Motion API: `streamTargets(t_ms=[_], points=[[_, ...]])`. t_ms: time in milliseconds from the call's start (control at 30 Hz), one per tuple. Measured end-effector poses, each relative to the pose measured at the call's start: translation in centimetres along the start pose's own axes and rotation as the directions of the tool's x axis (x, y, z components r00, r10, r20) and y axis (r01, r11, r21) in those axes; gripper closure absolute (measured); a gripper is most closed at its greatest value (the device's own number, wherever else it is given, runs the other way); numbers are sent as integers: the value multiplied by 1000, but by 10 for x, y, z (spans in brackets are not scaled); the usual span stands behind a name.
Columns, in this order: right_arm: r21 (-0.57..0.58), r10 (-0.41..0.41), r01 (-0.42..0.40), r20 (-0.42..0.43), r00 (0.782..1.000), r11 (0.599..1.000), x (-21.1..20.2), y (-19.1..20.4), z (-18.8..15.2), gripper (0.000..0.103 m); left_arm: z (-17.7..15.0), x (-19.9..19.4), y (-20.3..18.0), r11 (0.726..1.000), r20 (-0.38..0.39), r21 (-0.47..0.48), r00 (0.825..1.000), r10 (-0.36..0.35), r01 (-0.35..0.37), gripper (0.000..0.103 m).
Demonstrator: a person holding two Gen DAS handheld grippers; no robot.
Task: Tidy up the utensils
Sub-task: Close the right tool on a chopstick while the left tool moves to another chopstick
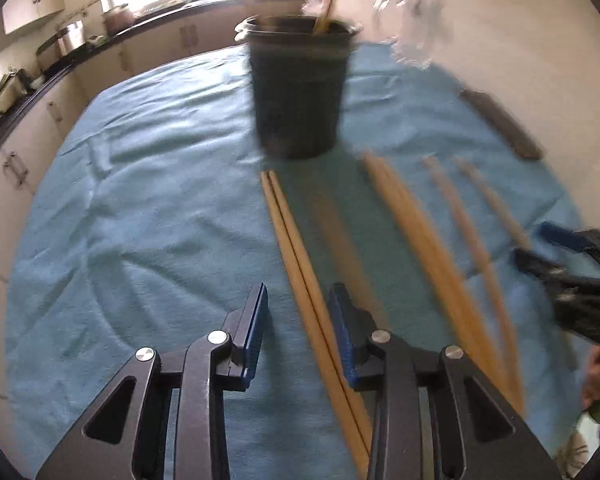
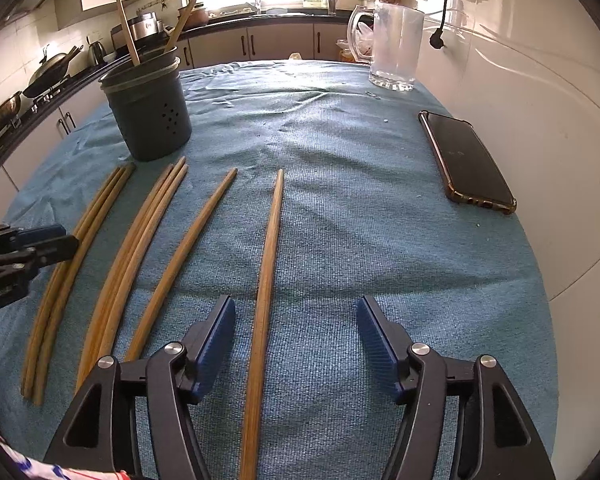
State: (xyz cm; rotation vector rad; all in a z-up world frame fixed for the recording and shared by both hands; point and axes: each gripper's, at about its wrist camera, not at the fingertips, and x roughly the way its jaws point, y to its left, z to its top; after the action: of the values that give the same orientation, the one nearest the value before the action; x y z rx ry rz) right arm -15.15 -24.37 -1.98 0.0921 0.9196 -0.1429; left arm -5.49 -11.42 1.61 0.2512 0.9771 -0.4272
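Observation:
Several wooden chopsticks lie side by side on a blue cloth [image 2: 340,200]. A dark utensil holder [image 2: 148,112] stands behind them with two sticks in it; it also shows blurred in the left wrist view [image 1: 300,88]. My left gripper [image 1: 298,300] is open, its jaws either side of the leftmost chopstick pair [image 1: 300,264]. It also shows at the left edge of the right wrist view [image 2: 40,240]. My right gripper [image 2: 296,320] is open above a single chopstick [image 2: 266,280]. It appears at the right of the left wrist view [image 1: 560,256].
A black phone [image 2: 464,160] lies at the right of the cloth. A clear glass jug [image 2: 394,48] stands at the back right by the white wall. Kitchen counters with pans [image 2: 44,76] run along the left and back.

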Motion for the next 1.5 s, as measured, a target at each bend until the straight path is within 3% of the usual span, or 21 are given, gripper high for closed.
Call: streamTargets(t_ms=[167,300,400,500,733,933,1033,1167,1333,1500], points=[[-7,17,-17,-2,1000,1000,1,1,0,30,-13,-10,52,994,-17,-94,998,59,-61,71],[-4,26,-26,0,1000,1000,1,0,0,28,-21,-24,93,980,3,-199,1000,0,0,71],[-10,20,-20,-2,1000,1000,1,2,0,28,-24,-28,108,970,11,-240,999,38,-35,71],[-14,15,-15,-4,1000,1000,1,3,0,28,-26,-27,119,957,14,-291,1000,21,-16,71],[-18,13,-13,-7,1000,1000,1,4,0,27,-4,-22,85,968,51,-239,996,-68,79,71],[-22,-1,0,-76,997,1000,17,0,25,25,28,-8,29,979,3,-161,992,-123,121,71],[-28,0,-2,-92,996,1000,27,-3,41,35,42,9,0,990,-35,-107,995,-95,91,71],[-45,1,-6,-114,993,999,39,-1,62,57,58,32,-16,993,-72,-95,995,-71,64,71],[-70,-4,-5,-124,992,998,50,5,79,63,72,46,-14,992,-84,-121,995,-46,35,72],[-63,7,-16,-132,991,998,58,12,89,82,81,52,-16,992,-81,-125,996,-34,24,73]])
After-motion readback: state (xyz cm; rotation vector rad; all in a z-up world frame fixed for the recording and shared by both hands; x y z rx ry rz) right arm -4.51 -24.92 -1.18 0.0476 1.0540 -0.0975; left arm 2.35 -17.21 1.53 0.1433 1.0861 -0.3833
